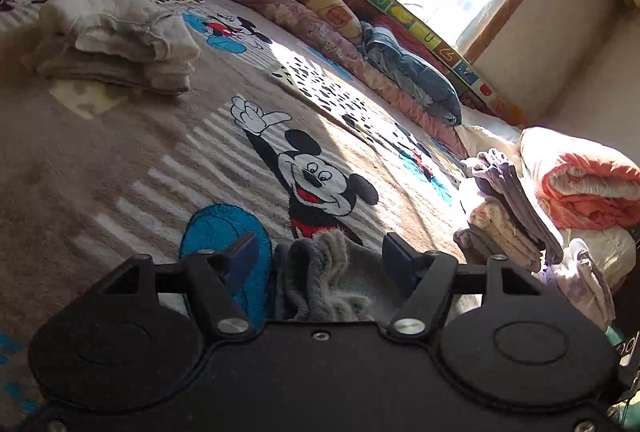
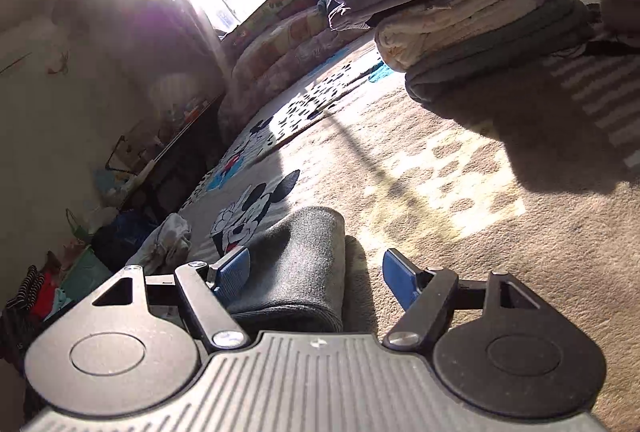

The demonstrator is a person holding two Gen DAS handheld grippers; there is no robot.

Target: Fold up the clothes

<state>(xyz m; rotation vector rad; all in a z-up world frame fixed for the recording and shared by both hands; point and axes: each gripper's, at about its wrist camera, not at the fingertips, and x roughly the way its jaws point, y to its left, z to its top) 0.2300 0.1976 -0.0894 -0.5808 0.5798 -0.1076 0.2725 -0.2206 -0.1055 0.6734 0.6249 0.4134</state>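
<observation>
From the left wrist, the left gripper stands released, its blue pads wide apart over the cartoon-mouse blanket. A grey fleecy garment lies bunched between the fingers, close to the gripper body and touching neither pad as far as can be told. Only this view shows the white folded pile far to the left and the orange quilt at far right, beside a folded stack.

From the right wrist, the right gripper is likewise released. A dark grey folded cloth lies on the blanket between the fingers, against the left pad and apart from the right one. This view alone shows the cluttered floor at left; the folded stack looms far right.
</observation>
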